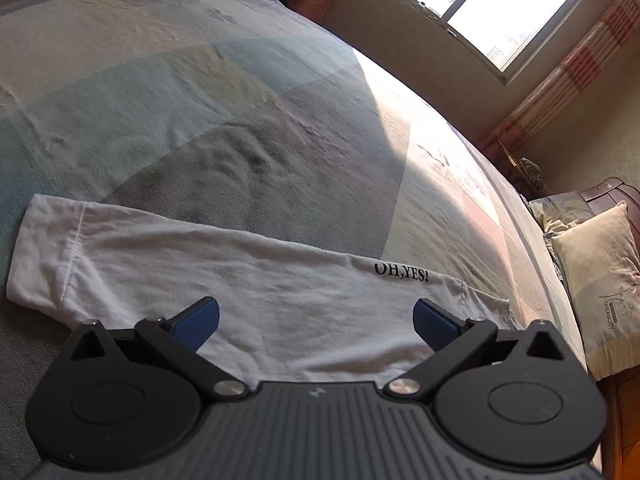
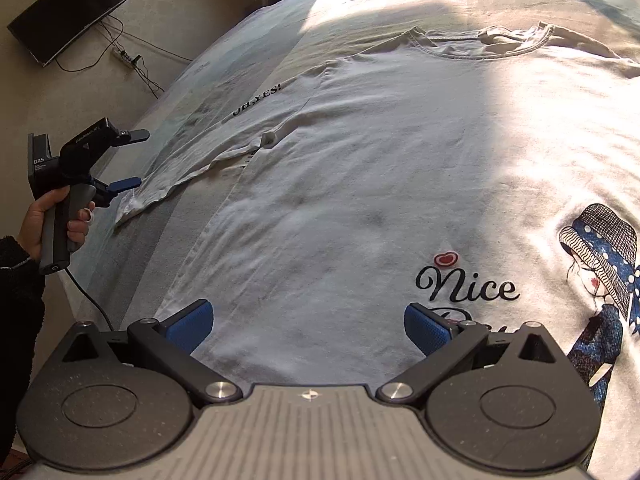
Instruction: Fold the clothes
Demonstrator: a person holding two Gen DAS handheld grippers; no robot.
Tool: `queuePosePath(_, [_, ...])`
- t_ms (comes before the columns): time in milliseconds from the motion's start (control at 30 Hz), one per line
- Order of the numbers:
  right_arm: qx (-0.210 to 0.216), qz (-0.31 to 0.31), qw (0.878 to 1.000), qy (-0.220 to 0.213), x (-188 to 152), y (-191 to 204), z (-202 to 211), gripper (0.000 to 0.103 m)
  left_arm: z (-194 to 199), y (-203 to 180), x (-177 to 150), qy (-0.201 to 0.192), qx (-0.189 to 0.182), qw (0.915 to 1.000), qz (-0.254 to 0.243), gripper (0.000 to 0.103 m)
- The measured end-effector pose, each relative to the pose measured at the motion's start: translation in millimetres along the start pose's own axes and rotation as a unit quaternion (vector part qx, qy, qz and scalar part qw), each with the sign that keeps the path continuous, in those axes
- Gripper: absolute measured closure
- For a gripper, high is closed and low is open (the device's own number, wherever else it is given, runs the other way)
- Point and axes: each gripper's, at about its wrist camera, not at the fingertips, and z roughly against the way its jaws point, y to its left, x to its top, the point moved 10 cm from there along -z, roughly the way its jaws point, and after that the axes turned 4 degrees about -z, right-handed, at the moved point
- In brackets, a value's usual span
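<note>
A white T-shirt lies spread face up on the bed, with "Nice" lettering and a printed figure in a hat on its chest. Its left sleeve, marked "OH,YES!", stretches out flat. My left gripper hovers open just above that sleeve, nothing between its blue pads. In the right wrist view the left gripper shows beside the sleeve's cuff, held by a hand. My right gripper stands open over the shirt's lower body, nothing between its pads.
The bedspread in grey, green and beige blocks extends far beyond the sleeve. Pillows lie at the bed's right end under a window. A dark screen and cables sit on the floor beyond the bed edge.
</note>
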Motion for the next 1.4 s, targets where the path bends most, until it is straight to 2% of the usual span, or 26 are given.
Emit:
queuePosePath(100, [-0.019,0.004,1.0,0.008,-3,-3,-6,0.0,3,17,-2,0.006,0.008,0.9998,0.016,0.001])
queuePosePath(300, [-0.025,0.01,1.0,0.015,-7,-3,-11,0.0,6,47,-14,0.027,0.025,0.9984,0.042,0.001])
queuePosePath(333, [-0.025,0.011,1.0,0.015,-8,-3,-11,0.0,13,50,-13,0.019,0.025,0.9984,0.046,0.001])
queuePosePath(567, [-0.025,0.005,1.0,0.01,-7,-3,-12,0.0,14,63,-21,-0.018,-0.015,0.9953,0.094,0.001])
queuePosePath(833, [-0.019,-0.002,1.0,0.004,-4,-4,-14,0.0,13,78,-30,-0.056,-0.062,0.9853,0.149,0.001])
queuePosePath(1133, [-0.017,-0.006,1.0,-0.003,-2,-4,-15,0.0,-5,71,-16,-0.087,-0.044,0.9873,0.126,0.001])
queuePosePath(1267, [-0.017,-0.002,1.0,-0.005,-1,-3,-15,0.0,-10,64,-13,-0.101,-0.036,0.9851,0.135,0.001])
queuePosePath(1400, [-0.018,-0.002,1.0,-0.006,-1,-3,-16,0.0,-21,42,-18,-0.079,-0.076,0.9853,0.131,0.001])
